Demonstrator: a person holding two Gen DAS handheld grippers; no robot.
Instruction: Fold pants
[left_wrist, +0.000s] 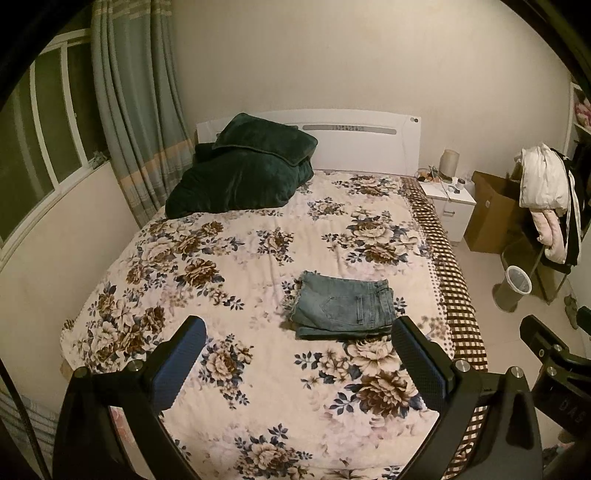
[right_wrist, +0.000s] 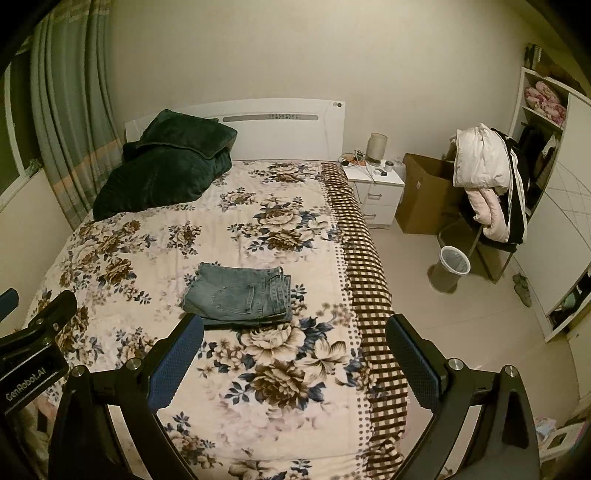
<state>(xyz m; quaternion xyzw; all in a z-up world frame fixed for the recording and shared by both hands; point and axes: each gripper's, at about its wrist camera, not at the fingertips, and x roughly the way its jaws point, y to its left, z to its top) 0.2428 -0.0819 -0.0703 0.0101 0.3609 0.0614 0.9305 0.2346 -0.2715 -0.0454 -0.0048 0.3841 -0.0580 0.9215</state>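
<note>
The jeans are seen folded into a compact rectangular stack on the bed, with a back pocket facing up. The stack lies on the floral bedspread toward the right side of the mattress, nearer the foot than the headboard. In the right wrist view the same jeans appear left of centre, just beyond the left fingertip.

The left gripper is held above the near part of the bed with its 2 blue-padded fingers spread wide, and nothing is held between them. The right gripper is likewise spread wide and empty, raised over the near right part of the bed. Neither gripper is touching the jeans. Part of the right gripper is visible at the right edge of the left wrist view, and part of the left gripper at the left edge of the right wrist view.

At the far left of the bed a dark green quilt is heaped against the headboard. To the right of the bed a white nightstand carrying a lamp is seen, then a cardboard box. A chair draped with clothes stands near the right, with a wastebasket on the floor just in front. Curtains hang at the far left.
</note>
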